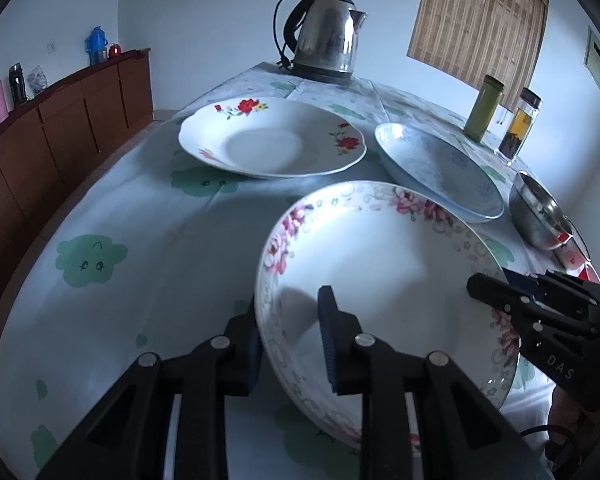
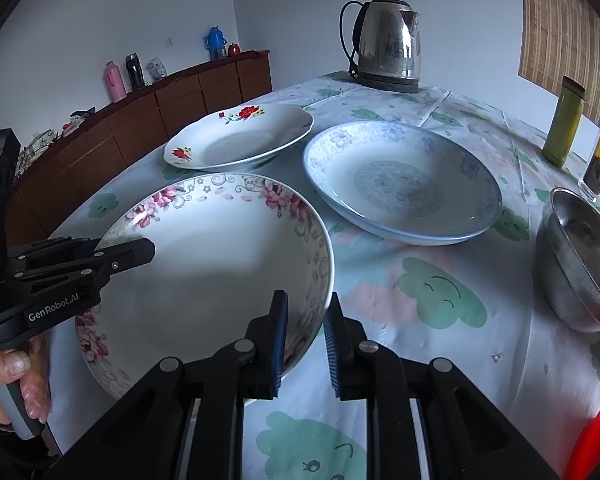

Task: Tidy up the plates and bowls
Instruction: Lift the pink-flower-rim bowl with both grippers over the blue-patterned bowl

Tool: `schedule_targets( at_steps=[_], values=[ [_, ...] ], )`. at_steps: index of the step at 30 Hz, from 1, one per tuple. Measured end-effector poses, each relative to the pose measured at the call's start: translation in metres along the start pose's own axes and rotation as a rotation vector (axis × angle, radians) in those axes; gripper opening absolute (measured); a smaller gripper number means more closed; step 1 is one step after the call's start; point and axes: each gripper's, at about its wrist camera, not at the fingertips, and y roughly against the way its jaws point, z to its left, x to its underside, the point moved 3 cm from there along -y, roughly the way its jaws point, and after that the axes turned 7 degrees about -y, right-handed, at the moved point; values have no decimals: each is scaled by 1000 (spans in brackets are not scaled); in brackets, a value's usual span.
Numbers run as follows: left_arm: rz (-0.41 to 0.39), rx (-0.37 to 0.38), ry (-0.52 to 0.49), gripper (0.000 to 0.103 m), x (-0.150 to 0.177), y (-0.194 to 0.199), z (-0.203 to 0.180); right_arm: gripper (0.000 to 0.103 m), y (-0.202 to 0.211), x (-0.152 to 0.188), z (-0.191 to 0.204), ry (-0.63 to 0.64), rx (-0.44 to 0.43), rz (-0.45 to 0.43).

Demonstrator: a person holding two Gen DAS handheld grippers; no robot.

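Note:
A white plate with pink flowers (image 1: 380,280) (image 2: 204,272) lies nearest to me on the cloud-print tablecloth (image 1: 140,240). My left gripper (image 1: 290,344) is shut on its left rim, one finger under the rim and one over it. On the opposite rim my right gripper (image 2: 306,336) is shut in the same way. Each gripper shows in the other's view: the right gripper (image 1: 480,286), the left gripper (image 2: 146,248). Further back stand a red-flowered plate (image 1: 272,140) (image 2: 240,136) and a blue-patterned plate (image 1: 440,168) (image 2: 400,184). A steel bowl (image 1: 540,212) (image 2: 580,260) sits at the right.
A steel kettle (image 1: 324,36) (image 2: 388,44) stands at the table's far edge. A green bottle (image 1: 482,108) and a tea jar (image 1: 520,124) are at the back right. A brown sideboard (image 1: 60,128) runs along the left wall. Something red (image 2: 596,440) shows at the lower right.

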Motion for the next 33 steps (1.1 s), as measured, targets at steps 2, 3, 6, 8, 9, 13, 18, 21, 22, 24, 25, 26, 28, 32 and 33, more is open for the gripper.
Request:
schedule_targets(
  at_steps=[2,3,6,8,9,13,18,21,22,24,25,26,28,32,33],
  values=[
    [-6,-13,-1,23,-1,1,-1,19,-1,-1,-1,-5,-6,-1],
    [-9,-20,-1,23,-1,1,-1,19,-1,-1,-1,-5,-4,0],
    [-28,-39,-15,23,-3,5,-3,19,2,-2,-1,-12,-5,-10],
    [-36,-40,-19,23,-5,7,-4,19,4,-3,-2,-17,-7,-18],
    [-40,-39,-19,23,-7,7,-4,19,5,-4,-3,-19,-6,-22],
    [-55,-39,-20,23,-11,11,-5,19,9,-7,-4,-21,-8,-33],
    [-71,-40,-24,23,-18,12,-7,19,13,-11,-6,-22,-6,-50],
    [-82,-41,-27,23,-21,14,-8,19,16,-14,-7,-23,-2,-61],
    [-85,-40,-28,23,-23,15,-9,19,17,-15,-8,-23,0,-65],
    [-95,-40,-35,23,-28,14,-13,19,19,-17,-9,-24,4,-73],
    [-100,-38,-38,23,-30,14,-13,19,21,-19,-9,-22,7,-77],
    [-104,-35,-39,23,-32,14,-14,19,22,-21,-10,-22,8,-82],
    [-113,-33,-40,23,-36,14,-15,19,25,-24,-11,-23,11,-91],
    [-137,-35,-43,23,-43,15,-17,19,27,-30,-13,-22,23,-112],
    [-141,-37,-43,23,-45,14,-17,19,27,-32,-13,-20,25,-115]
  ],
)
